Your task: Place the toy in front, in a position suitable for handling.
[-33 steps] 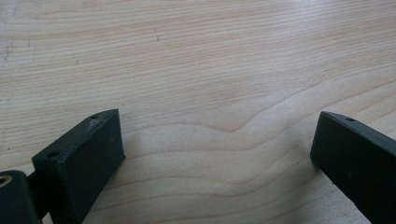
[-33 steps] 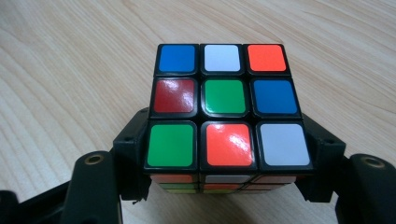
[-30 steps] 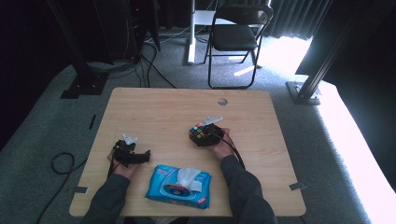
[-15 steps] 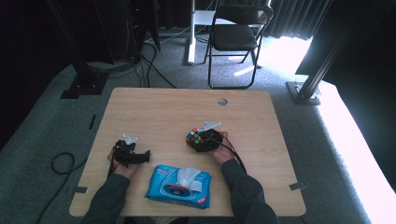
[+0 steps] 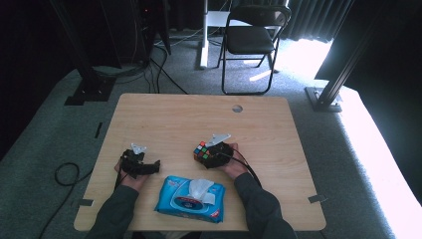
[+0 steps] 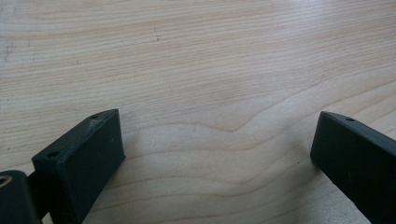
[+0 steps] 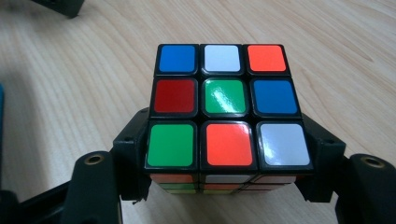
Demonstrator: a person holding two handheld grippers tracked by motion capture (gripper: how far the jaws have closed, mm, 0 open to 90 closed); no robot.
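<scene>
Cube (image 7: 224,105) face legible between right tongs (image 7: 226,161).

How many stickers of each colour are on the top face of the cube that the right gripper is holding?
Top face of the cube, between the right gripper jaws:
Blue: 2
White: 2
Orange: 2
Green: 2
Red: 1
Total: 9

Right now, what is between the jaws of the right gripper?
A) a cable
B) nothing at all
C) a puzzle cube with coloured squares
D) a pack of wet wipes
C: in the right gripper view the cube sits between the two black jaws of the right gripper, which press on its sides; the wipes lie apart near the table's edge.
</scene>
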